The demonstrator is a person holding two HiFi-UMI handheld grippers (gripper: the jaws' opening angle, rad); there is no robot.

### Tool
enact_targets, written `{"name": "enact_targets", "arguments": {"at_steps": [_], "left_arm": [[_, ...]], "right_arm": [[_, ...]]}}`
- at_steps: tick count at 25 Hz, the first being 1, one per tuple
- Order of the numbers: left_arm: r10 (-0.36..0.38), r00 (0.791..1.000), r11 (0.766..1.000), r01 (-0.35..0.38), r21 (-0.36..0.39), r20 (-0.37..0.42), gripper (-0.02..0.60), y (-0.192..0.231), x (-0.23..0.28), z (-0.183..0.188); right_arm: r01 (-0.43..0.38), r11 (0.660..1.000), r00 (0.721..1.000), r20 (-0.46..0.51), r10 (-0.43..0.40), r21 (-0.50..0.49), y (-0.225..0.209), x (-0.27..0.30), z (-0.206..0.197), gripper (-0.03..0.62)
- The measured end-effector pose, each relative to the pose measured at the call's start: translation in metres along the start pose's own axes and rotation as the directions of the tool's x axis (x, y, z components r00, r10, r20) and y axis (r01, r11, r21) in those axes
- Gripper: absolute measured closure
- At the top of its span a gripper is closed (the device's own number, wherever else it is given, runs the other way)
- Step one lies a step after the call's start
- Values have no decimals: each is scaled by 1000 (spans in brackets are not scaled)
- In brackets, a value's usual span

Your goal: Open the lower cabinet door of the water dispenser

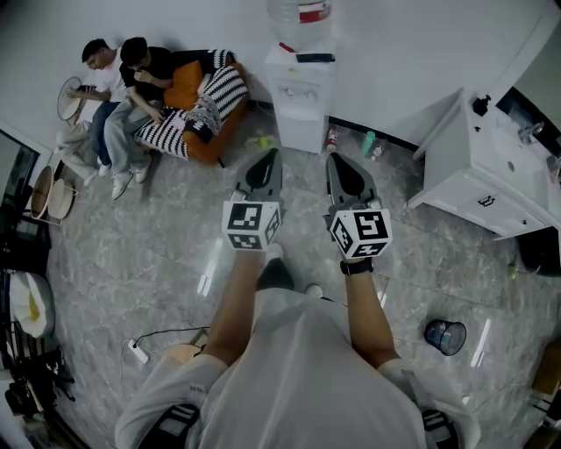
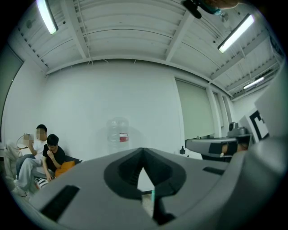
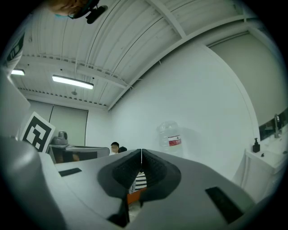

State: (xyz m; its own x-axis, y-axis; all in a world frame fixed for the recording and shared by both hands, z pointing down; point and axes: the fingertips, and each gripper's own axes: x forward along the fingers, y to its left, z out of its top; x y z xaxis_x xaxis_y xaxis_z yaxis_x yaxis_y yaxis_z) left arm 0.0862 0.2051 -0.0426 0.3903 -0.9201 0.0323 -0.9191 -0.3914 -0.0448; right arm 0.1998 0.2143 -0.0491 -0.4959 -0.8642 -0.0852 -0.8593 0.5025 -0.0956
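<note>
- Nearest, well short of the water dispenser (image 1: 301, 101): left gripper (image 1: 271, 153) and right gripper (image 1: 332, 158), side by side, level, both aimed at its front.
- Left gripper's jaws closed tip to tip, gripping nothing; likewise the right gripper's.
- Beyond them, across open floor (image 1: 175, 254): water dispenser against the wall, upright, long axis vertical, front turned toward the grippers.
- Lower cabinet door (image 1: 301, 134) on that front, down by the floor; edges and handle too small to make out.
- Bottle (image 1: 299, 12) on top of the water dispenser, cut off by the upper edge in the head view.
- In both gripper views, only the bottle above the jaws; water dispenser's body hidden behind them.
- Left of the water dispenser: sofa (image 1: 219, 136) with two seated persons (image 1: 140, 74). Right of it: small bottles (image 1: 369, 143) on the floor, then a white cabinet (image 1: 473, 167).
</note>
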Motion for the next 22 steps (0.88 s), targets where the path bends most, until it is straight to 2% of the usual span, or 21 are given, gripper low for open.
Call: {"name": "enact_targets", "arguments": {"at_steps": [5, 13, 17, 22], "left_arm": [[-7, 1000, 1000, 6, -14, -27, 569, 37, 35, -5], [-21, 999, 1000, 21, -5, -45, 569, 113, 89, -12], [-34, 999, 999, 33, -38, -37, 569, 155, 110, -18], [-69, 997, 997, 68, -38, -22, 569, 190, 132, -28]], "right_arm": [[74, 997, 997, -25, -75, -5, -15, 41, -6, 582], [96, 995, 994, -48, -98, -36, -7, 137, -17, 582], [85, 995, 994, -65, -88, -44, 4, 184, -30, 582], [130, 990, 987, -86, -135, -54, 6, 227, -48, 582]]}}
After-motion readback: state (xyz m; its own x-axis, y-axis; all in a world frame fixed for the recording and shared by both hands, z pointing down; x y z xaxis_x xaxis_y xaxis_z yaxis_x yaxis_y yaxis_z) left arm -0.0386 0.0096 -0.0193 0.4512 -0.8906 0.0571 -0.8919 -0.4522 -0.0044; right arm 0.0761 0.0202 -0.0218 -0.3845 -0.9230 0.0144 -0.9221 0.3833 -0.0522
